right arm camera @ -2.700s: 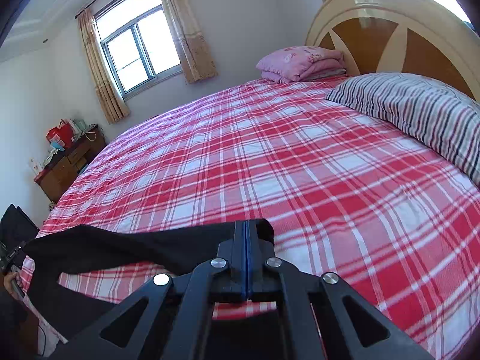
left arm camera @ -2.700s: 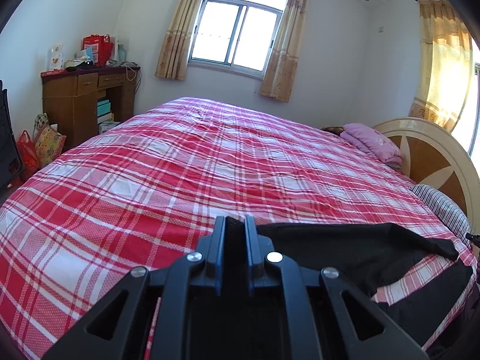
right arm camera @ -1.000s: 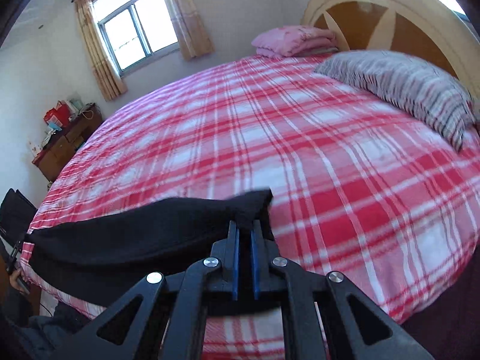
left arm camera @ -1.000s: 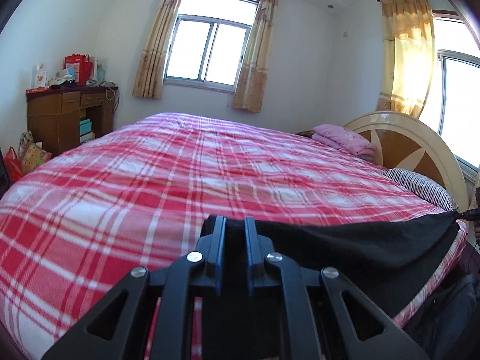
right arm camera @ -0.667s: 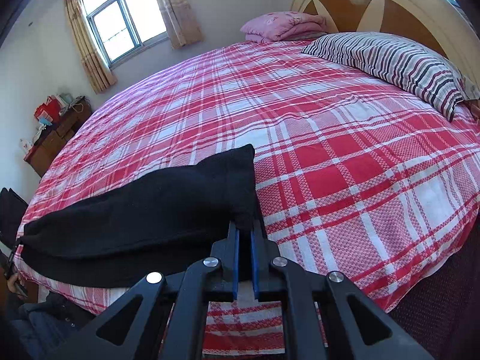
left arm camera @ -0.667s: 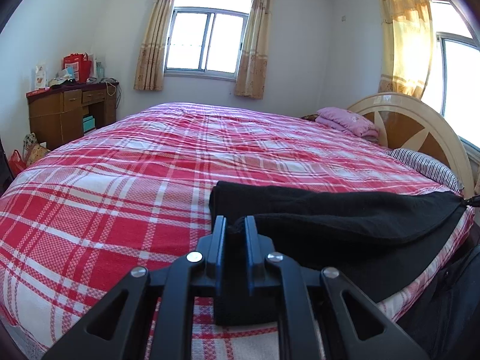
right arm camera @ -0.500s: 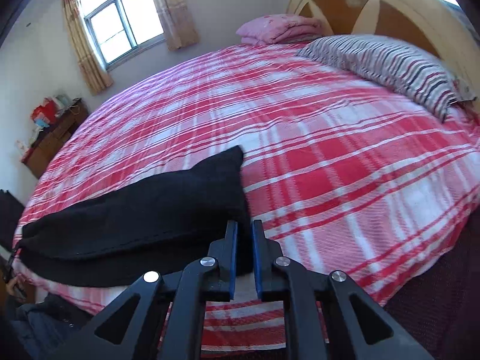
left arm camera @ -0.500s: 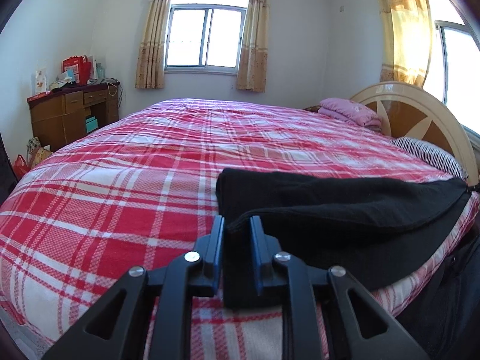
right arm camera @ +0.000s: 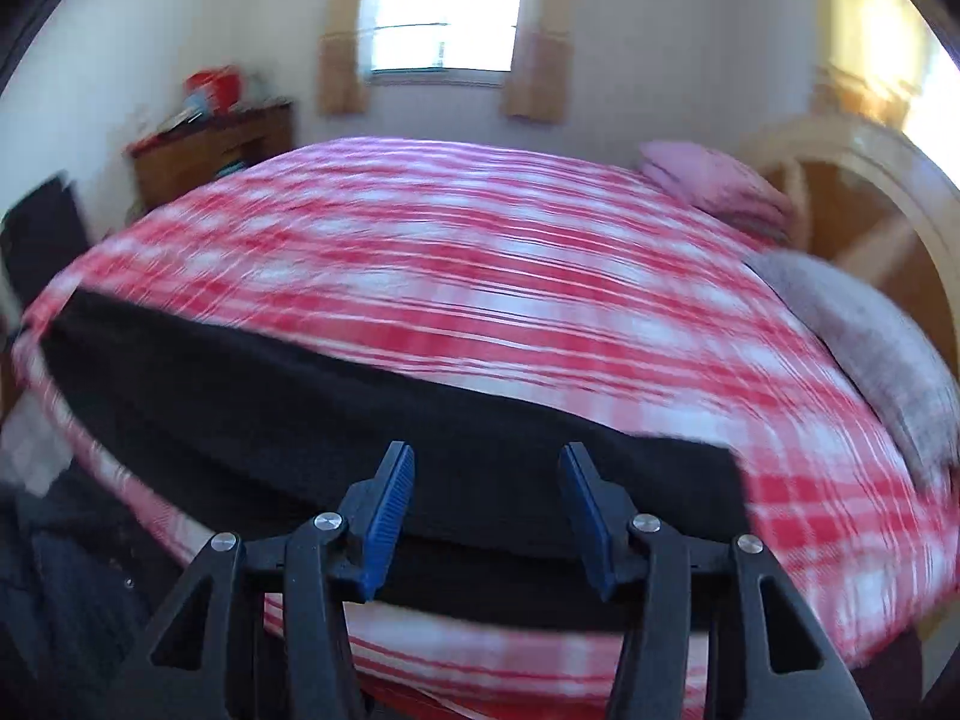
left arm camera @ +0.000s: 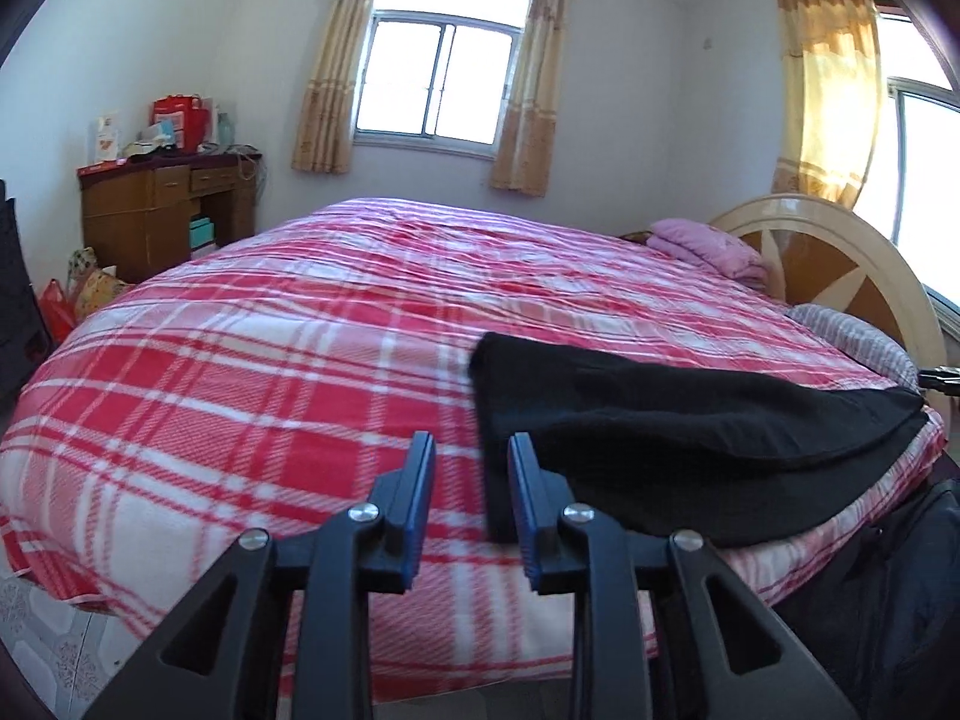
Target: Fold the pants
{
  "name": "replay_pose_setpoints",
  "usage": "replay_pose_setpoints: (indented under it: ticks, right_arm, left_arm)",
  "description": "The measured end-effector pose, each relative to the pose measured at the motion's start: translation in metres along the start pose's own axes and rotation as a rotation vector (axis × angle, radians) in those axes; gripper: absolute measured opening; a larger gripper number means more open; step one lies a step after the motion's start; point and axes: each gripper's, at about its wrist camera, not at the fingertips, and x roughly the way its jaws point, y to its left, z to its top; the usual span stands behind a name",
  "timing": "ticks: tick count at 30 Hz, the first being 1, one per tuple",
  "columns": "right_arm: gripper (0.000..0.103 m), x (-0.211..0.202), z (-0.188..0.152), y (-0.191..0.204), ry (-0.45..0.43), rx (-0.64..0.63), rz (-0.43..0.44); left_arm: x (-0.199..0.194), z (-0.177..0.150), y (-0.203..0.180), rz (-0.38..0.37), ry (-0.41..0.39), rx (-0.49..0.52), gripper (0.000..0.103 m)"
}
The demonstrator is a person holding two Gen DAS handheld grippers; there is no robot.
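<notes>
One pair of black pants (left arm camera: 690,420) lies laid out lengthwise along the near edge of the bed (left arm camera: 270,360), one layer over another, which I judge to be the release that ends a lengthwise fold. Both grippers have just been opening: the left gripper (left arm camera: 471,456) stands part open just off the left end of the cloth and the right gripper (right arm camera: 486,468) wider above its middle stretch, neither pressing on fabric. The next move likely calls for fresh grasps at one end, to carry it across to the other.
</notes>
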Motion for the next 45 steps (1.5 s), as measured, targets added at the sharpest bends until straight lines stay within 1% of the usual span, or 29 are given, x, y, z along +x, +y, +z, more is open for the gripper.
replay_pose_setpoints:
  ticks: [1,2,3,5,7,8,10,12,13,14,15,16,17,19,22,24,27,29,34,36,37,38,40,42,45]
  right_arm:
    - [0.053,0.007,0.005,0.017,0.001,-0.031,0.037]
    - [0.053,0.016,0.010,0.032,0.005,-0.058,0.076]
    - [0.053,0.028,0.016,0.052,0.013,-0.094,0.116]
    - [0.053,0.044,0.021,0.083,0.026,-0.160,0.148]
    - [0.053,0.059,0.023,0.110,0.039,-0.220,0.182]
    - [0.053,0.064,0.024,0.119,0.046,-0.237,0.198]
    - [0.053,0.075,0.023,0.141,0.060,-0.271,0.234]
    - [0.053,0.082,0.021,0.154,0.066,-0.284,0.254]
    - [0.053,0.084,0.020,0.158,0.066,-0.289,0.253]
    - [0.053,0.087,0.020,0.163,0.064,-0.292,0.250]
    - [0.053,0.089,0.020,0.168,0.057,-0.297,0.244]
    - [0.053,0.089,0.019,0.172,0.052,-0.303,0.240]
    - [0.053,0.089,0.018,0.172,0.049,-0.308,0.239]
    - [0.053,0.091,0.016,0.179,0.049,-0.331,0.243]
    - [0.053,0.095,0.015,0.191,0.047,-0.385,0.229]
    - [0.052,0.099,0.013,0.199,0.050,-0.409,0.238]
    - [0.052,0.106,0.012,0.209,0.052,-0.439,0.232]
    - [0.052,0.109,0.009,0.215,0.058,-0.466,0.228]
    - [0.052,0.115,0.004,0.225,0.064,-0.518,0.217]
    - [0.043,0.119,0.004,0.226,0.070,-0.515,0.213]
    - [0.028,0.119,0.005,0.226,0.076,-0.504,0.219]
    - [0.018,0.121,0.007,0.226,0.083,-0.488,0.232]
    - [0.007,0.121,0.010,0.225,0.088,-0.470,0.245]
    - [0.004,0.117,0.012,0.226,0.078,-0.470,0.249]
    - [0.004,0.104,0.018,0.225,0.056,-0.452,0.265]
  left_arm:
    - [0.006,0.002,-0.005,-0.006,0.015,-0.001,0.044]
    - [0.013,0.004,-0.009,-0.004,0.028,-0.007,0.049]
    - [0.018,0.006,-0.011,-0.013,0.035,-0.018,0.051]
    - [0.025,0.007,-0.012,-0.039,0.046,-0.043,0.051]
    - [0.031,0.008,-0.014,-0.049,0.066,-0.062,0.051]
    - [0.034,0.009,-0.016,-0.062,0.073,-0.069,0.051]
    - [0.036,0.010,-0.018,-0.054,0.080,-0.069,0.051]
    - [0.037,0.011,-0.021,-0.060,0.091,-0.068,0.051]
    - [0.040,0.011,-0.022,-0.050,0.107,-0.065,0.050]
    - [0.041,0.010,-0.023,-0.040,0.112,-0.058,0.041]
    - [0.042,0.009,-0.025,-0.033,0.115,-0.042,0.025]
    - [0.043,0.008,-0.026,-0.023,0.120,-0.029,0.012]
    - [0.043,0.007,-0.026,-0.004,0.128,-0.023,0.012]
    - [0.041,0.007,-0.024,-0.008,0.118,-0.036,0.008]
    - [0.038,0.007,-0.022,0.000,0.108,-0.053,0.007]
    - [0.038,0.008,-0.020,-0.004,0.105,-0.068,0.007]
    - [0.037,0.009,-0.015,-0.021,0.101,-0.113,0.007]
    - [0.036,0.010,-0.013,-0.045,0.099,-0.131,0.006]
    - [0.040,0.010,-0.018,-0.057,0.127,-0.121,0.005]
    - [0.042,0.009,-0.024,-0.053,0.134,-0.108,0.004]
    - [0.042,0.009,-0.025,-0.045,0.132,-0.105,0.003]
    - [0.042,0.010,-0.027,-0.039,0.135,-0.107,0.003]
    - [0.041,0.013,-0.026,-0.031,0.131,-0.111,0.003]
    - [0.038,0.016,-0.024,-0.040,0.117,-0.121,0.003]
    - [0.029,0.022,-0.016,-0.052,0.092,-0.150,0.003]
